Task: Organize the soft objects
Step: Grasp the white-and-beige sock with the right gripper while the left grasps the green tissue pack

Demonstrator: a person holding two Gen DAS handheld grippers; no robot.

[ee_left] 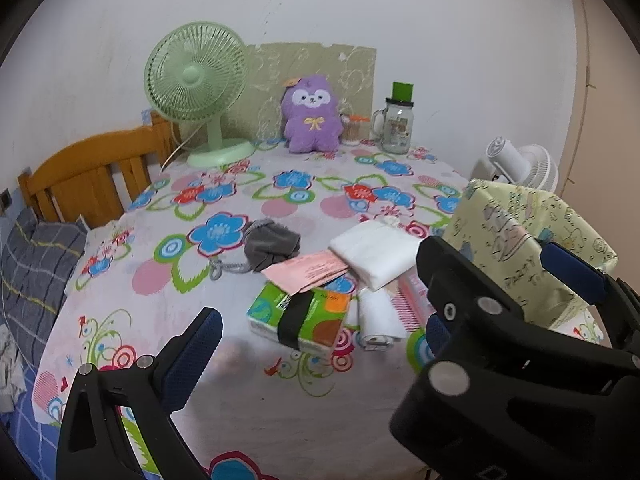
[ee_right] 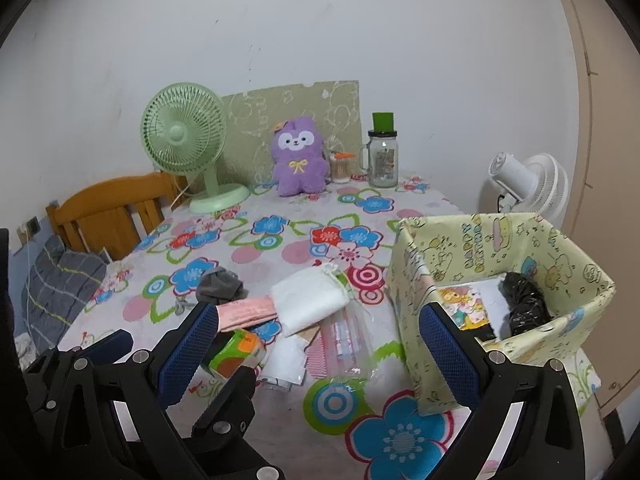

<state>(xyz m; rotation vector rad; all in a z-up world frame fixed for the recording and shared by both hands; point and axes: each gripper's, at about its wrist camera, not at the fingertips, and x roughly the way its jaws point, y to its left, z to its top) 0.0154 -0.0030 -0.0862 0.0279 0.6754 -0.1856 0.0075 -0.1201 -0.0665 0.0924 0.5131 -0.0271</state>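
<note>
A pile lies mid-table: a grey drawstring pouch [ee_left: 269, 249] [ee_right: 219, 285], a white cloth bag [ee_left: 374, 253] [ee_right: 308, 300], pink papers [ee_left: 308, 270] [ee_right: 244, 312], a green tissue pack [ee_left: 298, 320] [ee_right: 236, 352], a clear plastic packet [ee_right: 352, 344]. A yellow patterned box [ee_right: 500, 292] [ee_left: 528, 248] at the right holds a black bag [ee_right: 524, 308]. A purple plush [ee_left: 312, 118] [ee_right: 298, 156] sits at the back. My left gripper [ee_left: 320, 332] is open and empty above the near table. My right gripper [ee_right: 320, 352] is open and empty, its right finger beside the box.
A green fan [ee_left: 196, 88] [ee_right: 182, 136], a glass jar mug with a green lid [ee_left: 398, 124] [ee_right: 382, 156] and a toothpick holder [ee_right: 342, 168] stand at the back. A white fan [ee_right: 528, 184] is at the right. A wooden bed frame [ee_left: 92, 176] is at the left.
</note>
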